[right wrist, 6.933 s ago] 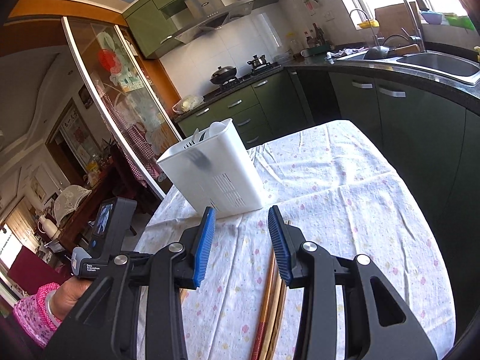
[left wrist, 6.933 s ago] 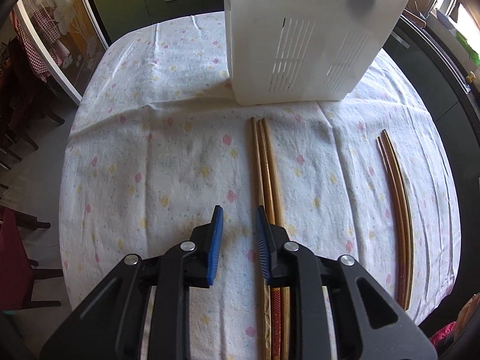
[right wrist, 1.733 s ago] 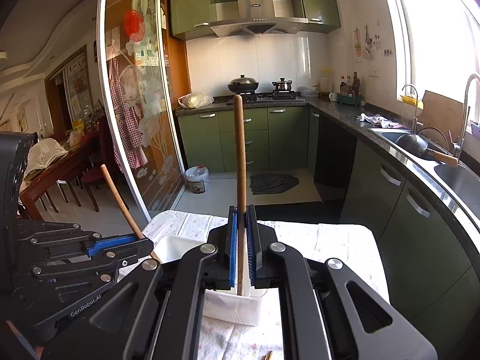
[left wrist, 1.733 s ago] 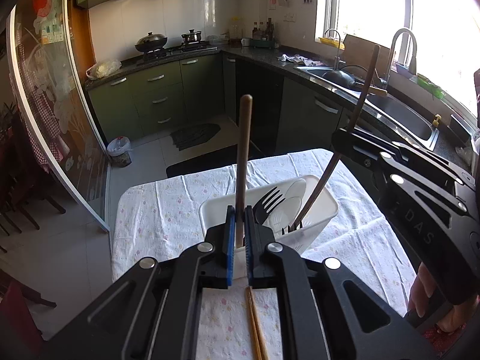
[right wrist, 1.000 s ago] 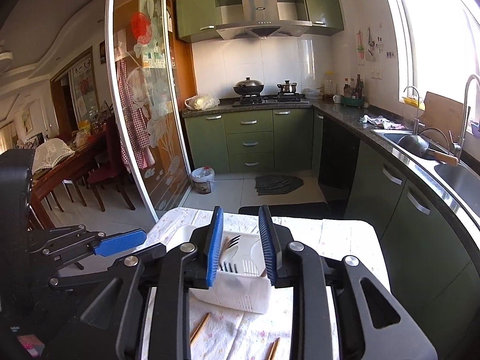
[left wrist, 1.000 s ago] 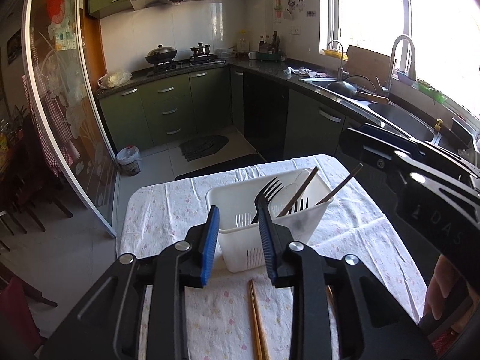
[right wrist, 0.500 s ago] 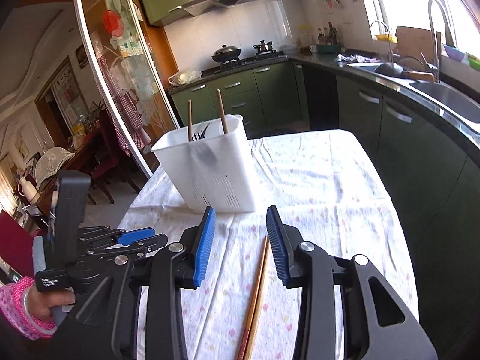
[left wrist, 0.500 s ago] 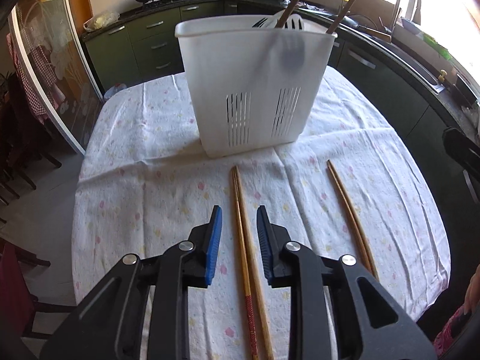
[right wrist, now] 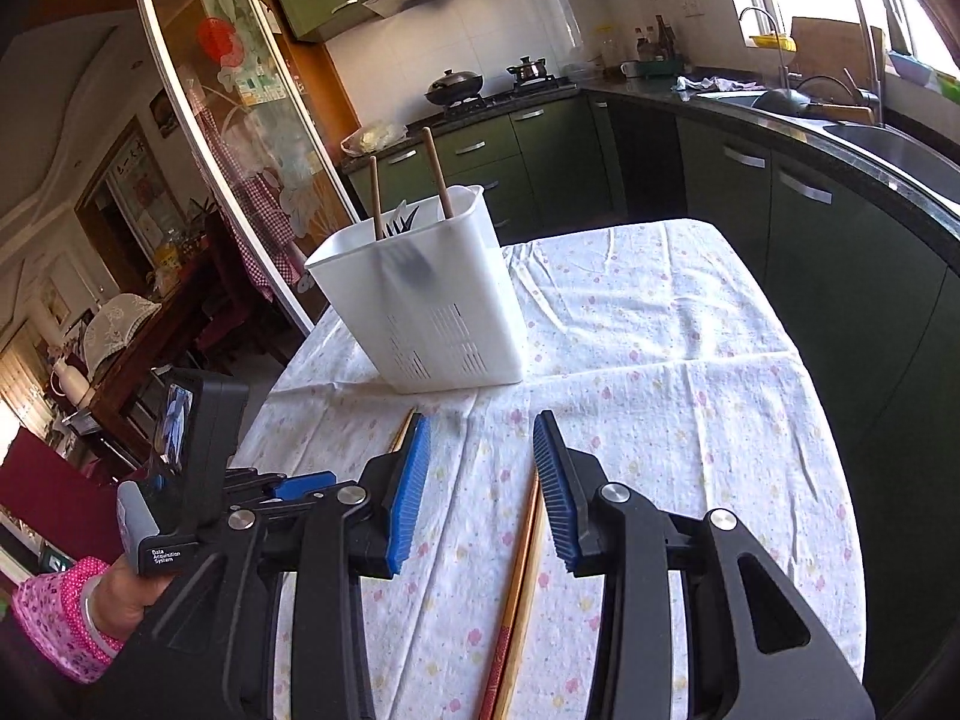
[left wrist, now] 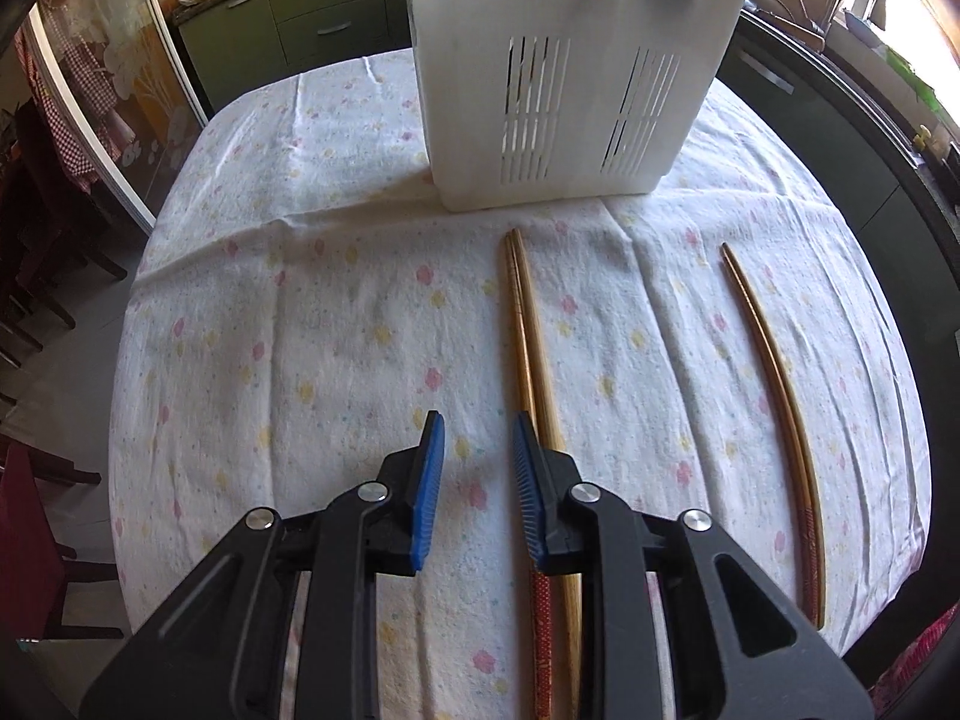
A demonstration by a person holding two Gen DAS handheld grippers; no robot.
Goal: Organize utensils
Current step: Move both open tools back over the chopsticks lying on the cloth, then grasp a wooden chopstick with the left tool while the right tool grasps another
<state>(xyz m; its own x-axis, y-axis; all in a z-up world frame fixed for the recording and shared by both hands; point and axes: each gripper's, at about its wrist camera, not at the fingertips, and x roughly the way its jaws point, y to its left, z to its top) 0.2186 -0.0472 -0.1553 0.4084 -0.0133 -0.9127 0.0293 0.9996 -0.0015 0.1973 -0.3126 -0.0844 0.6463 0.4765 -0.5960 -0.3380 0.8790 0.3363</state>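
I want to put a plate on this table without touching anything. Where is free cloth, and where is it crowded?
The widest bare cloth is left of the center chopsticks, below the white holder. A narrower strip lies between that pair and the right chopsticks. Right of the holder, the cloth is also free in the right wrist view. It is crowded near both pairs, where the tools hover.

In the left wrist view, the white utensil holder (left wrist: pixel 576 72) is cut off by the top edge, hiding its contents. The nearer chopstick pair (left wrist: pixel 528 360) passes partly beneath the left gripper (left wrist: pixel 477 486), its lower ends cut by the bottom edge.
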